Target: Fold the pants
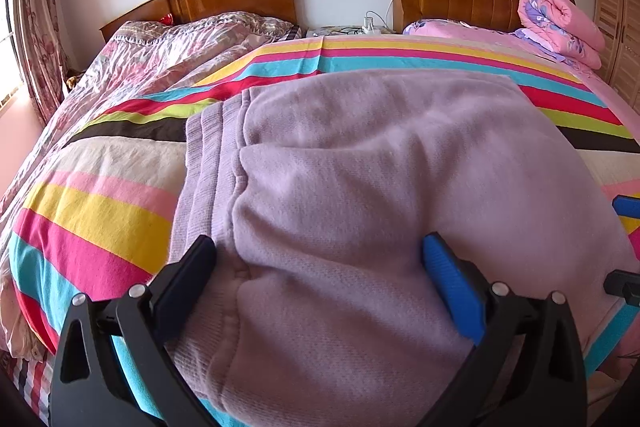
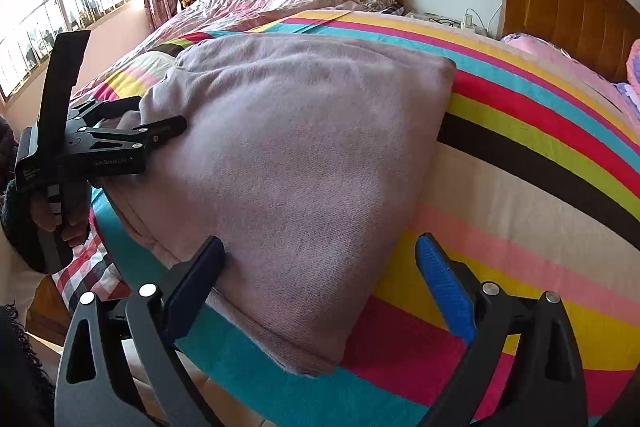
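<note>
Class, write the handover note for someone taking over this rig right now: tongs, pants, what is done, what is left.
Left tongs: open, straddling the near edge of the pants at the waistband end, nothing gripped.
Right tongs: open, over the pants' near right corner, nothing gripped.
Pants: lilac, lying on the striped sheet, already folded into a compact rectangle.
Done: the folds appear made.
Left: probably just tidy the edges, or one more fold if wanted, then withdraw.

Your left camera looked close over its fingers (image 1: 200,263) toward the headboards; your right viewed leftward, sharing the pants (image 2: 304,155).
</note>
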Demonstrator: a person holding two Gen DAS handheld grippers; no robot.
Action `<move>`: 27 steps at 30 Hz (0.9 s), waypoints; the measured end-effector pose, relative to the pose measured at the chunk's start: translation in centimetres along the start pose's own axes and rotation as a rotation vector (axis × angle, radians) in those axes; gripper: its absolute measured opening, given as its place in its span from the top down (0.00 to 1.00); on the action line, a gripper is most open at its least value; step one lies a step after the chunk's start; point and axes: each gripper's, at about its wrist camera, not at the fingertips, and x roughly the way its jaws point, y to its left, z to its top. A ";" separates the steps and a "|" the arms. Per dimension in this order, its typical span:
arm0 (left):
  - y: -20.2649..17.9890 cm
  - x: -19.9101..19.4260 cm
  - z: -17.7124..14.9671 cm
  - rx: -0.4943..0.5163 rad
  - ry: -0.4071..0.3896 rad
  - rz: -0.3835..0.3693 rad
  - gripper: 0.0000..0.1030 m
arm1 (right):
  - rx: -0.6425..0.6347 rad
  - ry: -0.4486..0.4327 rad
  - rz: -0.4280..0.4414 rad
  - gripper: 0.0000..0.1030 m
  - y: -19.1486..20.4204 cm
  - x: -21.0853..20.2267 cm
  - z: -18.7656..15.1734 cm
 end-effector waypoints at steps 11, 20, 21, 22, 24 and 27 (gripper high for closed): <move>3.0 -10.9 -3.4 0.104 -0.070 -0.555 0.01 | 0.103 -0.078 -0.062 0.10 -4.0 -3.7 -1.0; 7.0 -9.9 -4.7 -0.099 -0.082 -0.386 0.01 | 0.134 -0.179 -0.014 0.10 -2.8 -4.7 2.3; 7.1 -9.6 -3.5 -0.140 -0.104 -0.369 0.01 | 0.093 -0.179 -0.015 0.10 -1.8 -4.3 2.7; 6.9 -9.3 -2.1 -0.175 -0.130 -0.351 0.01 | 0.053 -0.177 -0.030 0.10 -0.9 -3.7 3.0; 5.9 -8.1 0.7 -0.221 -0.138 -0.306 0.01 | 0.015 -0.134 -0.047 0.10 0.6 -2.3 3.3; 3.1 -5.3 3.2 -0.215 -0.070 -0.254 0.01 | -0.004 -0.101 -0.010 0.10 2.3 -0.8 2.4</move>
